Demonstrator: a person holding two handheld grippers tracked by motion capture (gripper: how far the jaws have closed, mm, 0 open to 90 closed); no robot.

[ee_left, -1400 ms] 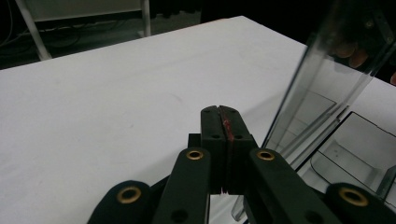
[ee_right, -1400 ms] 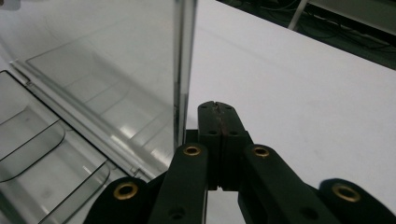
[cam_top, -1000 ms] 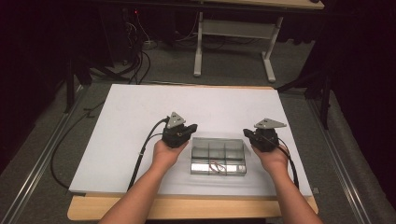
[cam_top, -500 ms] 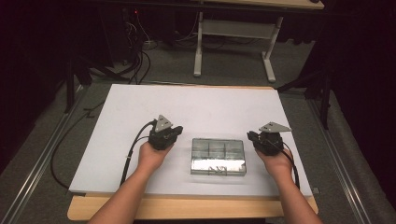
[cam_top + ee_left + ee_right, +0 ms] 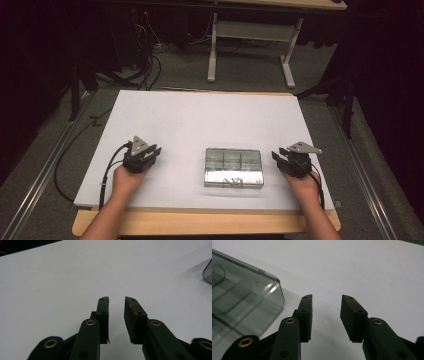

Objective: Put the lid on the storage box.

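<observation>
Both claws off the box, nothing gripped

The left gripper (image 5: 141, 156) sits well left of the clear plastic box (image 5: 233, 167), its jaws just opening to a narrow gap, nothing between them. The right gripper (image 5: 295, 161) is just right of the box, jaws opening wider, also bare. The box lies near-centre on the white tabletop (image 5: 200, 120); grey carpet and a desk frame (image 5: 250, 35) lie beyond.
</observation>
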